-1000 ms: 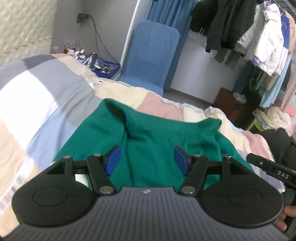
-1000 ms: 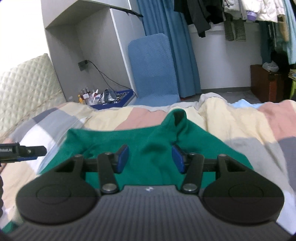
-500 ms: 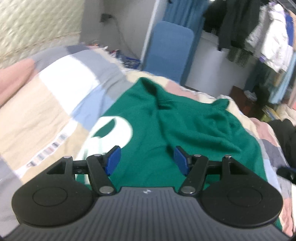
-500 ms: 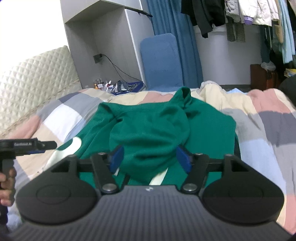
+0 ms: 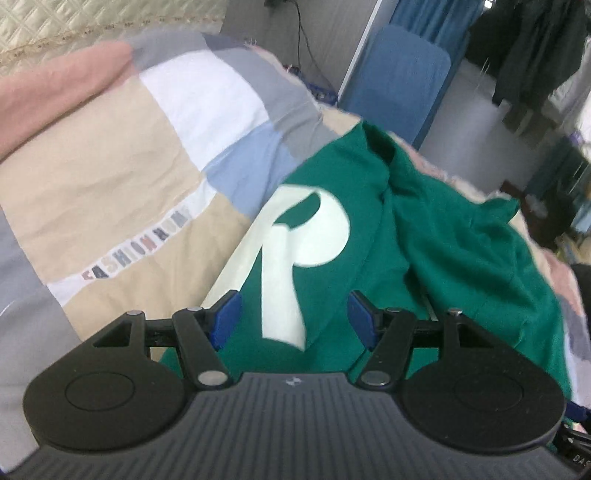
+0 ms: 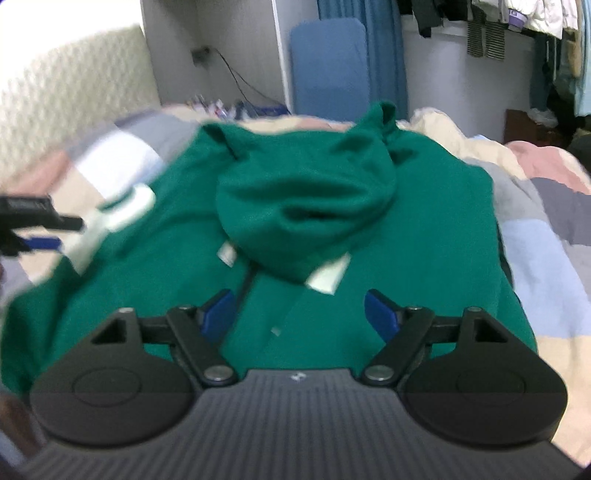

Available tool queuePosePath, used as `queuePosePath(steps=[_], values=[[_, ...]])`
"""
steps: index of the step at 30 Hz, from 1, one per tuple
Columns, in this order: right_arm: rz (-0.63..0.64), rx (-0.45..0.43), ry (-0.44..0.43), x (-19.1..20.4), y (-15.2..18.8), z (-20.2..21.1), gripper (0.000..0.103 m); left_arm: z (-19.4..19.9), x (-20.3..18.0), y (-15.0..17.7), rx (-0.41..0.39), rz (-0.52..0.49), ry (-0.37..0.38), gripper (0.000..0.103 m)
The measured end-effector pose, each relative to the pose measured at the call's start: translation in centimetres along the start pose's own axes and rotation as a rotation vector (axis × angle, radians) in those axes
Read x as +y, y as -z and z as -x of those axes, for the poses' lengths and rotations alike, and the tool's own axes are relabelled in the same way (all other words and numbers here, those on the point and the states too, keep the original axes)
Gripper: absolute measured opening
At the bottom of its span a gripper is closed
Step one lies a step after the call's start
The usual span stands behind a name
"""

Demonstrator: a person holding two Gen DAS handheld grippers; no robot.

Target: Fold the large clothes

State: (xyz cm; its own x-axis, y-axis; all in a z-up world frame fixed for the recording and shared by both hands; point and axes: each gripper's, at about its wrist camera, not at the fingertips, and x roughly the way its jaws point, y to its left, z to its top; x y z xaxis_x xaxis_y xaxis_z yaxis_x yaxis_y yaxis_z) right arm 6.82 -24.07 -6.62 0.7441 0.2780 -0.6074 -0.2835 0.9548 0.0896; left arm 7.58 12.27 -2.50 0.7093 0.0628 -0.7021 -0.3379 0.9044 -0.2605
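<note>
A green hoodie [image 5: 461,251] lies spread on the patchwork quilt [image 5: 122,177], its big white letter R [image 5: 295,236] facing up. My left gripper [image 5: 295,314] hovers open just above the letter, its blue pads clear of the cloth. In the right wrist view the hood [image 6: 306,206] lies flopped down over the hoodie's body [image 6: 424,236]. My right gripper [image 6: 299,317] is above the body below the hood; its jaws are opening and nothing is pinched between them. The left gripper [image 6: 37,218] also shows at that view's left edge.
A quilted headboard [image 6: 70,85] runs along the left. Beyond the bed's far side stand a blue padded chair [image 6: 332,62], a blue tray of small bottles [image 6: 240,107] and a rack of hanging clothes [image 6: 517,29]. Bare quilt [image 6: 546,258] lies right of the hoodie.
Both grippers have drawn back along the hoodie and dipped, so more of it shows. The letter R came into view. The right jaws spread wider, and the hood now lies down on the body.
</note>
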Motion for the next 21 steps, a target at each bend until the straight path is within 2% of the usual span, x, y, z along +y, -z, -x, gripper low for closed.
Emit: queuePosePath(steps=[4, 10, 16, 21], values=[[0.002, 0.014, -0.01, 0.0, -0.1, -0.8, 0.079, -1.3, -0.2, 0.2, 0.023, -0.019, -0.052, 0.069], [-0.004, 0.005, -0.049, 0.3, -1.1, -3.9, 0.079, -3.0, 0.3, -0.3, 0.033, 0.019, -0.113, 0.069], [-0.077, 0.015, -0.04, 0.1, -2.9, -7.9, 0.079, -3.3, 0.5, -0.5, 0.04, 0.044, -0.108, 0.069], [-0.09, 0.055, -0.02, 0.2, -2.0, -9.1, 0.079, -3.9, 0.8, -0.3, 0.049, 0.044, -0.106, 0.069]])
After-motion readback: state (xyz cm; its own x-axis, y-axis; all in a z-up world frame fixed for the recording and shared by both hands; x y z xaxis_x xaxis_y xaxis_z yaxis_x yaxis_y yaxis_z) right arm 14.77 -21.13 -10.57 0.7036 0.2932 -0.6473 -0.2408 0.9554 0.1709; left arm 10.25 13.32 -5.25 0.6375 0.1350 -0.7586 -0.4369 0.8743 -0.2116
